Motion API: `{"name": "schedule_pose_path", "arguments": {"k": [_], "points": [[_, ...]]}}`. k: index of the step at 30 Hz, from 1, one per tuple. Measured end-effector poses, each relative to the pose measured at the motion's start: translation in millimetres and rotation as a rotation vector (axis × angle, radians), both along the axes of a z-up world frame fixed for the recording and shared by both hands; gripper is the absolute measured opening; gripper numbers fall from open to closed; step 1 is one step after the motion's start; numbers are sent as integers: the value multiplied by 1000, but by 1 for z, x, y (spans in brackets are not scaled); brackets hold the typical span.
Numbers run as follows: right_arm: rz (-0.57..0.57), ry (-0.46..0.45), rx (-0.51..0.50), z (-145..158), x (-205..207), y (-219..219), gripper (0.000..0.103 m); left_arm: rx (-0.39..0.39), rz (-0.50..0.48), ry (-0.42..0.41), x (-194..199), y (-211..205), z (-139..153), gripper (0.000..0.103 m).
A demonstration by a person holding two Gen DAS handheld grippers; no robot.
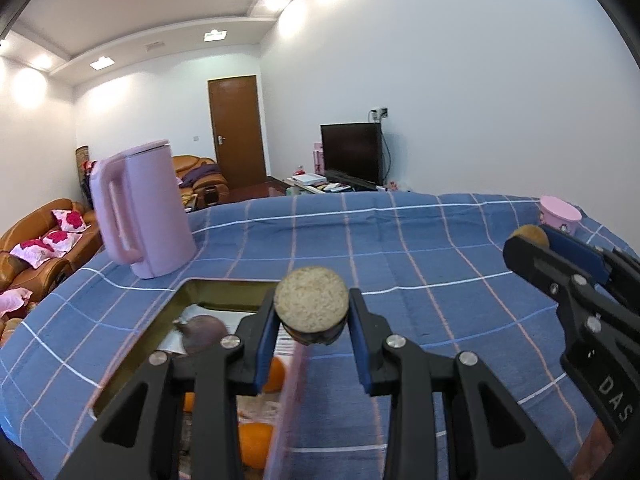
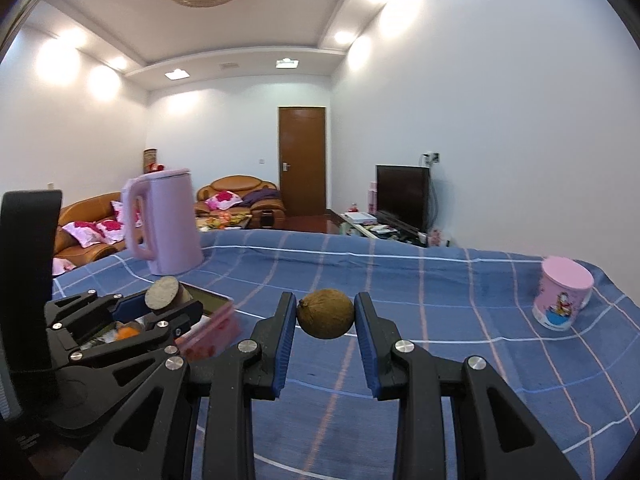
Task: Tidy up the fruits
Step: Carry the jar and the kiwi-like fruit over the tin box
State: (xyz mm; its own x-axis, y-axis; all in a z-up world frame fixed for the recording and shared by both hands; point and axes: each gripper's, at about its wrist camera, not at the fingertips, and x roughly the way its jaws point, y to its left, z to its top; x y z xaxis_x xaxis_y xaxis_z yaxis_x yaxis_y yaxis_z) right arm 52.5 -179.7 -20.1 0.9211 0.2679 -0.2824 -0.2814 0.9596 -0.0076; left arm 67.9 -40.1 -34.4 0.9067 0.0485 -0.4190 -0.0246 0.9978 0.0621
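A blue plaid tablecloth (image 1: 400,248) covers the table that fills both wrist views, with a living room beyond it. An orange leather sofa (image 2: 86,216) with floral cushions stands against the left wall, a brown wooden door (image 2: 303,160) is closed at the far end, and a dark television (image 2: 402,196) sits on a low stand at right.

On the cloth, a lilac electric kettle (image 1: 142,208) stands upright at the far left, handle toward the cameras. Just in front of it lies a rectangular tin box (image 1: 160,320) with a gold-toned inner wall and a pink side; inside are a dark purple round fruit (image 1: 202,334) and oranges (image 1: 256,442). A pink cartoon-printed cup (image 2: 562,300) stands upside down near the table's far right edge, well apart from the box.

The left gripper (image 1: 311,318) hovers over the box's right rim, its blue-padded fingers pinching a cut fruit (image 1: 311,304) whose flat, pale, grainy face points up and whose dark skin shows beneath. The right gripper (image 2: 325,314) is held above bare cloth at mid-table, fingers closed on a small brown kiwi (image 2: 325,314) gripped by its sides, clear of the cloth. The two grippers sit side by side, each visible at the edge of the other's view.
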Motion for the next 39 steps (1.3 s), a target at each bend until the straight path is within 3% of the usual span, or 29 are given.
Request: {"name": "schedule_pose_path", "arguments": {"k": [15,39], "points": [[145,0,-30,5,0,66,32,-10,120,24,-7,64,1,35],[259,36,-59,-2,5,127,32,4,248,55,-16,127,-9,35]]}}
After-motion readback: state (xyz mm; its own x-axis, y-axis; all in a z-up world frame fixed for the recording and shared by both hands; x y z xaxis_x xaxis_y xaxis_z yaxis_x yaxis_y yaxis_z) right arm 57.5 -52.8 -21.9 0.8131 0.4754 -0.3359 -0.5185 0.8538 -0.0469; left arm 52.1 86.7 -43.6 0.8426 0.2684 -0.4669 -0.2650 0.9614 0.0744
